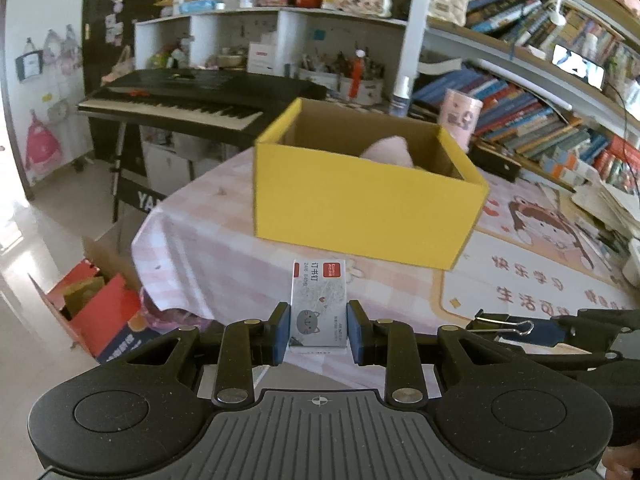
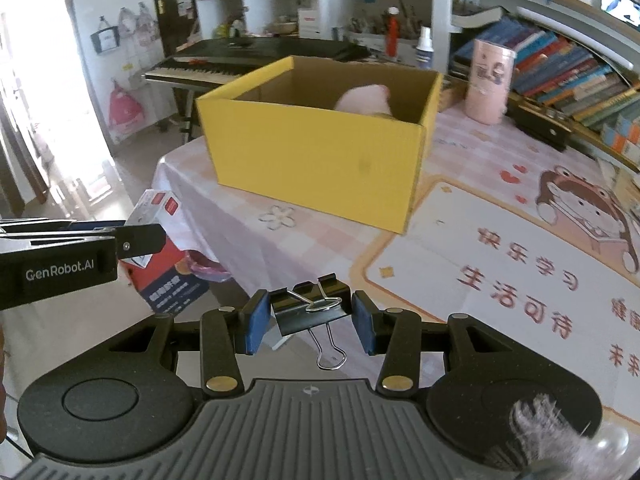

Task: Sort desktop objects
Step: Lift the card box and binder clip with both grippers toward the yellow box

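My left gripper (image 1: 318, 332) is shut on a small white staple box (image 1: 319, 304) with a red label and a cat drawing, held above the near edge of the table. My right gripper (image 2: 311, 322) is shut on a black binder clip (image 2: 310, 306) with wire handles, also held above the near edge. A yellow cardboard box (image 1: 360, 204) stands open on the table ahead; a pink soft thing (image 1: 390, 151) lies inside it. In the right wrist view the yellow box (image 2: 316, 156) is ahead and the left gripper (image 2: 140, 236) with the staple box (image 2: 158, 206) is at the left.
The table has a pink checked cloth (image 2: 280, 236) and a cartoon mat (image 2: 500, 272). A pink cylinder (image 2: 488, 80) stands behind the yellow box. Bookshelves (image 1: 540, 120) run along the right. A keyboard piano (image 1: 192, 100) and a red carton on the floor (image 1: 100, 312) are at the left.
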Action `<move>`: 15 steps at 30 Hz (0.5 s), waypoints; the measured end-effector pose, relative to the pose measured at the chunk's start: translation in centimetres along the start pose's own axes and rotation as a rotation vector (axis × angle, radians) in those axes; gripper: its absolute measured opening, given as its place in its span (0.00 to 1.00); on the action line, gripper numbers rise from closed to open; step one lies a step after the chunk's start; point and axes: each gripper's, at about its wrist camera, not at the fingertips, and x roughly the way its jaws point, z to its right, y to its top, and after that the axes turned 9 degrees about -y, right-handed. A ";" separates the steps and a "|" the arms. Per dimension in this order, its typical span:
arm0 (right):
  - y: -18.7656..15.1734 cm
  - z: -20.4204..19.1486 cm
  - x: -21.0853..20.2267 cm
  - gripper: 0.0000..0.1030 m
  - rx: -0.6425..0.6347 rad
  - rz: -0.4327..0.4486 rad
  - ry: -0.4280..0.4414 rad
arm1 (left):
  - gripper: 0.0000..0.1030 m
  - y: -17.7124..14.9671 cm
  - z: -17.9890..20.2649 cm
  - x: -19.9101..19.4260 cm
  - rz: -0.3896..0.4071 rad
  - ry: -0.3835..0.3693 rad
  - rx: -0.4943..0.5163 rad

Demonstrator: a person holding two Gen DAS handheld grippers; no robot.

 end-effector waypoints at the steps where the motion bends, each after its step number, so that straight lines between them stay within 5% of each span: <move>1: 0.2 -0.2 0.1 0.41 -0.006 0.002 0.006 | 0.27 0.1 -0.1 -0.1 0.004 0.005 -0.003; 15: 3.8 -0.4 1.1 0.41 -0.035 0.074 0.047 | 0.27 3.1 -0.7 0.4 0.069 0.045 -0.017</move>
